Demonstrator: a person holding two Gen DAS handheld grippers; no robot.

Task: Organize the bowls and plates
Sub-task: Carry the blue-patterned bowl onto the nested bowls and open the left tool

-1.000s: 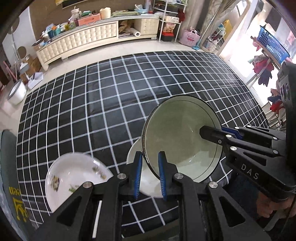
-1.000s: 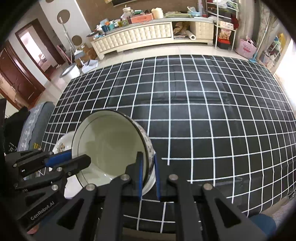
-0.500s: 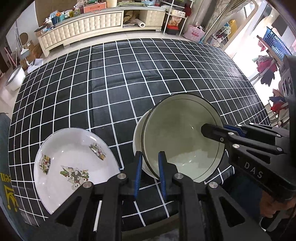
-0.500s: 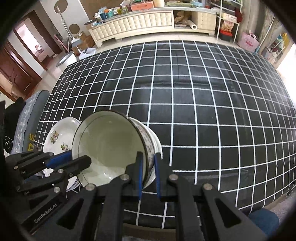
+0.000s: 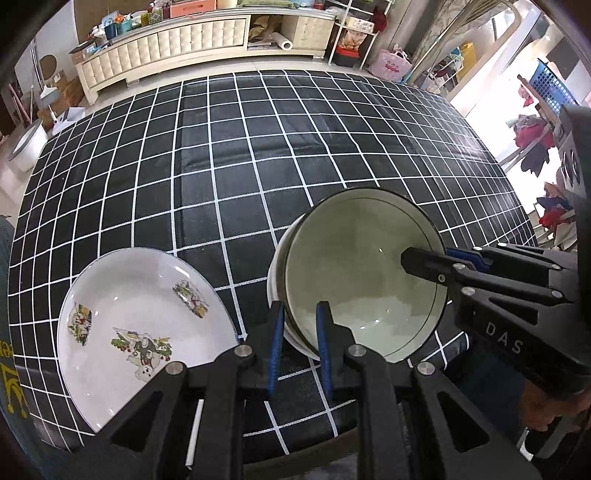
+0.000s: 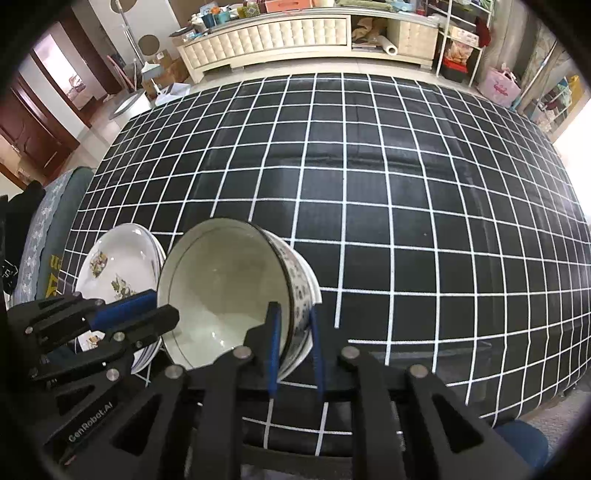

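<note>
Black tablecloth (image 6: 406, 206) with white grid covered the table; cream sideboard (image 6: 273, 33) stood behind. Bowl (image 5: 364, 273), dark-rimmed, sat tilted inside a second white bowl (image 5: 275, 280) near the front edge. Left gripper (image 5: 300, 334) was clamped on its near rim. Right gripper (image 6: 294, 341) straddled the opposite wall; its jaws had just been opening, and the outer pad (image 6: 317, 354) stood clear of the bowl. Printed plates (image 6: 118, 266) lay stacked just beside, on the left.
</note>
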